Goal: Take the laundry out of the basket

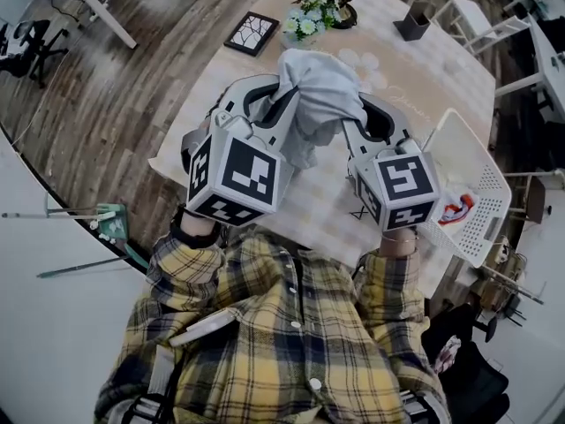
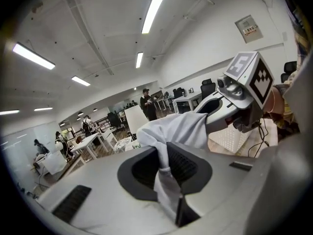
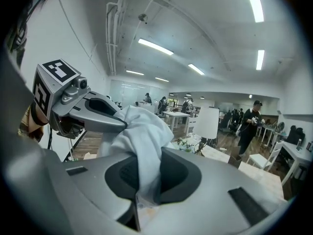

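Grey garment (image 1: pixel 318 91) in left gripper (image 2: pixel 166 180) and right gripper (image 3: pixel 142 199), fingers (image 2: pixel 187 166) mostly hidden.

An open-plan office: white desks (image 2: pixel 90 140), swivel chairs (image 1: pixel 31 42), strip ceiling lights (image 2: pixel 154 9).

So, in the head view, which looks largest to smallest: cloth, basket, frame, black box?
1. Cloth and basket: about alike. The cloth is held nearer the camera, so I do not rank them.
2. Frame.
3. Black box.
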A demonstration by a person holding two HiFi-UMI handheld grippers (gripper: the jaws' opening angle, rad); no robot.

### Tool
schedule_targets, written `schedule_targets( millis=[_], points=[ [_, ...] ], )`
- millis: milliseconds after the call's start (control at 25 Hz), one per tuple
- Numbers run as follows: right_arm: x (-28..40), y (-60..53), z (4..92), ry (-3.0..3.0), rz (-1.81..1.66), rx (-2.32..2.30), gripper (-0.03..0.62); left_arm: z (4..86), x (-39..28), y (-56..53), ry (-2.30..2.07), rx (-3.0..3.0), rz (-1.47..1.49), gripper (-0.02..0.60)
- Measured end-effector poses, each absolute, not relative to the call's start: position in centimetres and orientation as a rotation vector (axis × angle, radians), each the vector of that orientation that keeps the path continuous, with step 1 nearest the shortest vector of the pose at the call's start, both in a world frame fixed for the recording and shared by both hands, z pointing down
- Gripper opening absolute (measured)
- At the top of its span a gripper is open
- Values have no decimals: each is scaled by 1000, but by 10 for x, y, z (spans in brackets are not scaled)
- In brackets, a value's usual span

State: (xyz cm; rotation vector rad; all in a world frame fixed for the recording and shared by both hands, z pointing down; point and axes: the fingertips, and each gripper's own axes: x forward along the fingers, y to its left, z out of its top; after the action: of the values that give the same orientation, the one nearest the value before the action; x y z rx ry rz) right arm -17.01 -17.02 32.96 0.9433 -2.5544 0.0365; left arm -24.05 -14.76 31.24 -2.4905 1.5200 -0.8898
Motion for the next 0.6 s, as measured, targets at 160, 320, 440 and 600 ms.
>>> schedule_targets(
  millis=[160,320,440,600],
  points=[
    [-173,-169,364,-2496,86,901,71,344,-245,-146,1540,-2554,-944,67],
    [-183,-162,400,-2451,164,835,71,382,-253,-142,1563,-2626,-1011,67],
    [-188,-158,430,-2416,238,789,71,410,-258,-140,1588,-2685,-1042,69],
    [-193,-151,478,-2342,300,711,72,451,-267,-135,1625,-2753,-1091,77]
  ],
)
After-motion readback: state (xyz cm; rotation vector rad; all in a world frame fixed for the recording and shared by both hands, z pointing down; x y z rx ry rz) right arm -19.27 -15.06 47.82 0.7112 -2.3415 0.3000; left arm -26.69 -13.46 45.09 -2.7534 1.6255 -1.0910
